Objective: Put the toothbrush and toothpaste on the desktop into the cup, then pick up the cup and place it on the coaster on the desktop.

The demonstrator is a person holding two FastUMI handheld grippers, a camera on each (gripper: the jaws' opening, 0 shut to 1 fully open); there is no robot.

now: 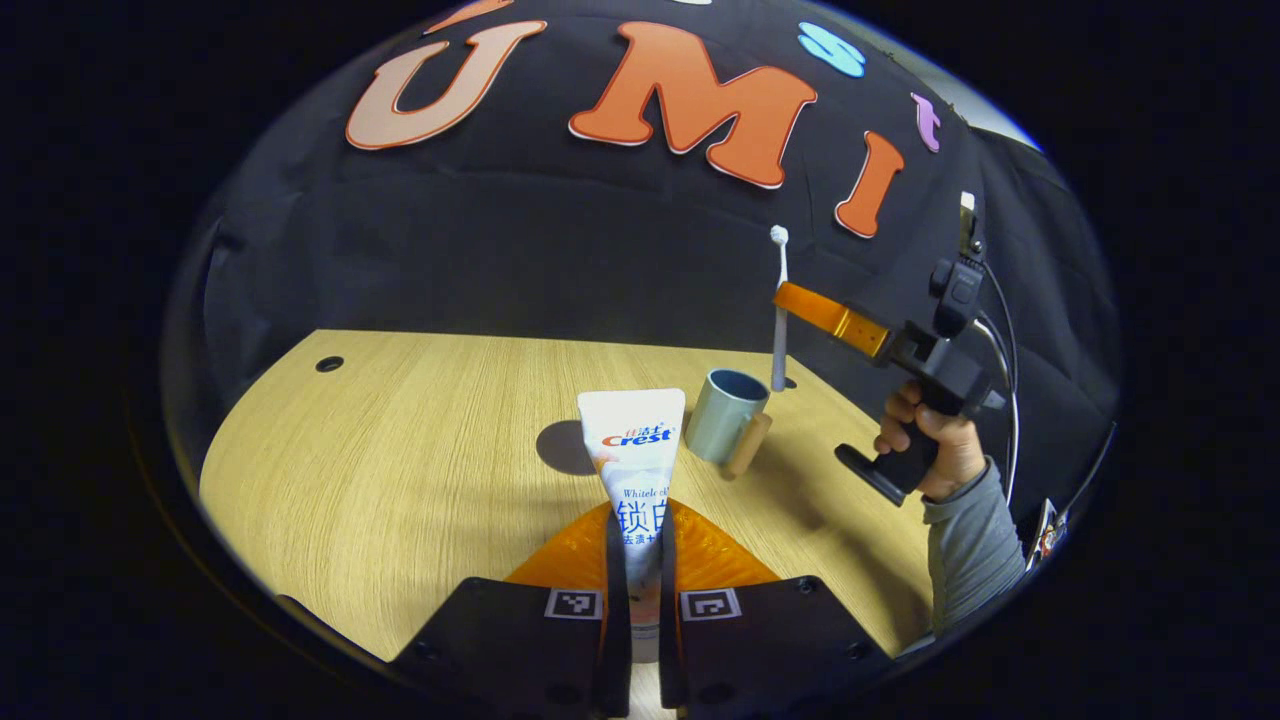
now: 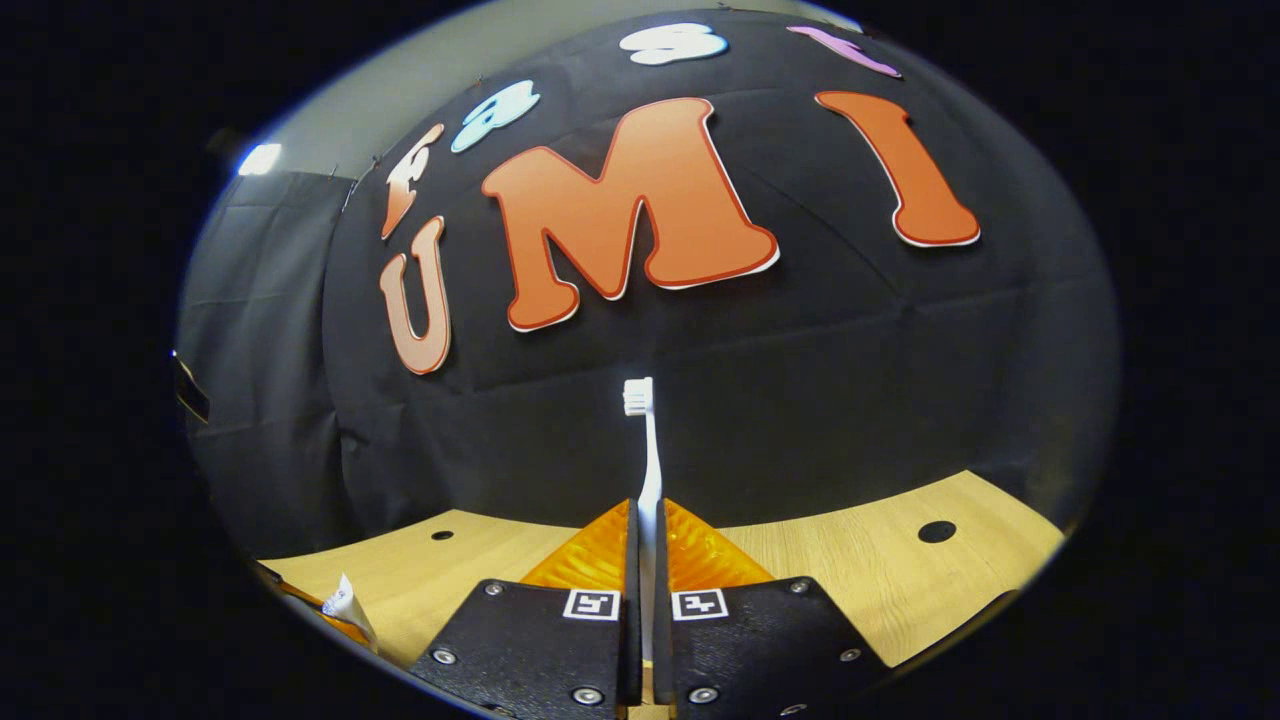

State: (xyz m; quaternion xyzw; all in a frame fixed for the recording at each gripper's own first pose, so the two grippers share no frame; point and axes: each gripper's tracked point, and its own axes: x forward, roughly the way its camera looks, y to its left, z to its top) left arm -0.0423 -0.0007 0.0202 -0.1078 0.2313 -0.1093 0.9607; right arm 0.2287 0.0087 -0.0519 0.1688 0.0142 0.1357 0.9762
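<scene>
While the left gripper (image 1: 640,560) pinches the toothpaste (image 1: 636,455) above the desk (image 1: 400,470) near the cup (image 1: 725,413), a hand (image 1: 925,440) holds the right gripper (image 2: 648,560) raised, clamping the toothbrush (image 2: 645,450) upright.

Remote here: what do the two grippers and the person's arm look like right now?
Each gripper has a black body with two square black-and-white markers by the fingers. The right gripper has a black pistol handle and a black cable looping behind it. The person's hand comes from a grey sleeve.
</scene>
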